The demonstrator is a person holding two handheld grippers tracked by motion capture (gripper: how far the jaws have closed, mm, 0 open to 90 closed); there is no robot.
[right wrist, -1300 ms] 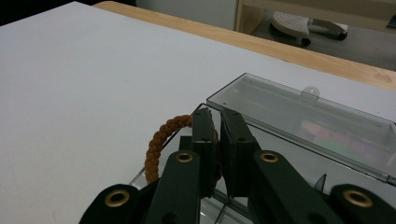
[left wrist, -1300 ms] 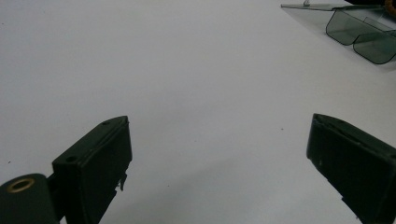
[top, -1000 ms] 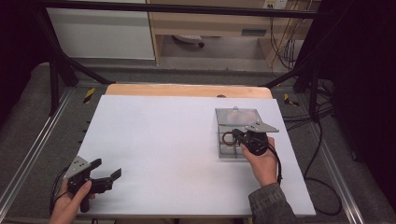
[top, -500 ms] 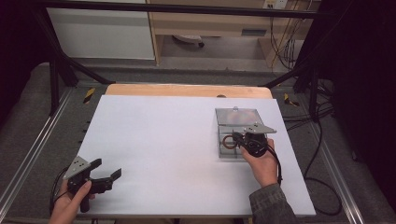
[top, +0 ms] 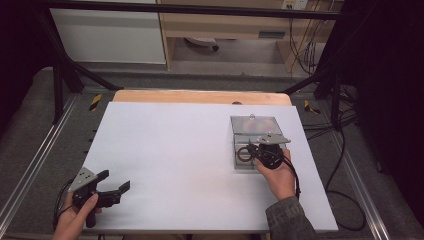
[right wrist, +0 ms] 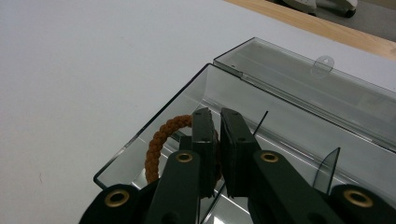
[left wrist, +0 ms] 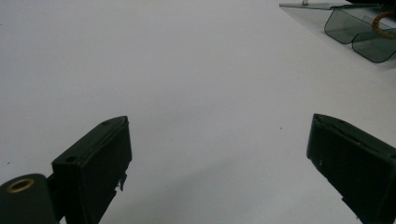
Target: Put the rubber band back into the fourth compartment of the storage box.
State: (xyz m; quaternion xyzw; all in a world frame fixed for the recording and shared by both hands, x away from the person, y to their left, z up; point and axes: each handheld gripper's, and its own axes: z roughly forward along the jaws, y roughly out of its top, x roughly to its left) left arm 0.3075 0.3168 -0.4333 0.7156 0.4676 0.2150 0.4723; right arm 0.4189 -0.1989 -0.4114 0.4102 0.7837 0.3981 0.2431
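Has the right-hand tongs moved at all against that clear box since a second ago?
No. The right tongs remain at the clear box, shut on the brown braided ring, same spot beside its lid.

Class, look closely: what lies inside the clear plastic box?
Inside the clear plastic box lies a brown braided ring, gripped by the right gripper; its jaws hide the ring's near side.

we are taking the box [top: 259, 145] as our landmark: it is sitting on the right half of the table [top: 190, 150], its lid [top: 256, 123] lying open behind it. the ring [top: 244, 153] is lying inside the box, in its left compartment. the right gripper [top: 255, 151] is reaching into the box from the front, and the left gripper [top: 116, 183] is resting well to the box's left, near the table's front edge.
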